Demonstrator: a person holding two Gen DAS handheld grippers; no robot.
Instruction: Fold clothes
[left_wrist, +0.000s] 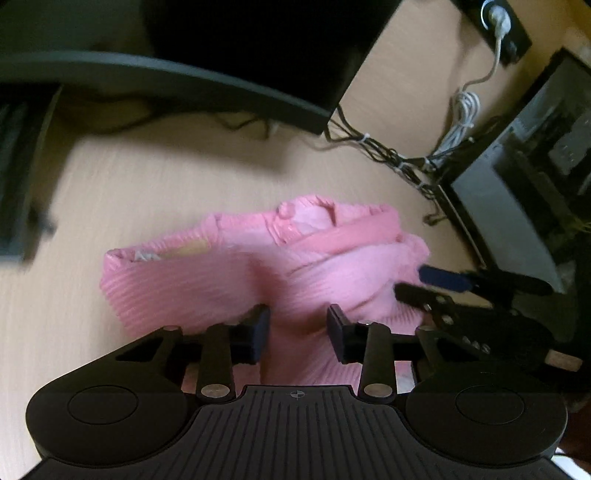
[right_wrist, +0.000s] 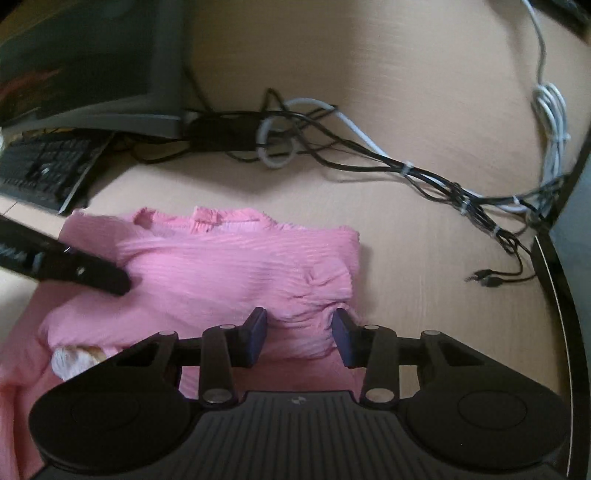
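Observation:
A pink ribbed garment (left_wrist: 221, 280) lies crumpled on a light wooden desk (left_wrist: 147, 184), its neckline band turned to the far side. My left gripper (left_wrist: 299, 332) has its jaws narrowed on a bunched fold of the cloth that rises between them. In the right wrist view the same garment (right_wrist: 221, 273) spreads ahead, with a white label (right_wrist: 74, 358) showing at its near left. My right gripper (right_wrist: 300, 332) pinches a wrinkled fold at the garment's near right. The left gripper (right_wrist: 118, 284) rests on the cloth's left side; the right gripper (left_wrist: 413, 284) shows at the cloth's right edge.
A dark monitor (left_wrist: 258, 44) stands at the back of the desk, with a keyboard (right_wrist: 44, 166) beside it. Tangled black and white cables (right_wrist: 332, 147) run across the desk behind the garment. A dark device (left_wrist: 517, 184) sits at the right.

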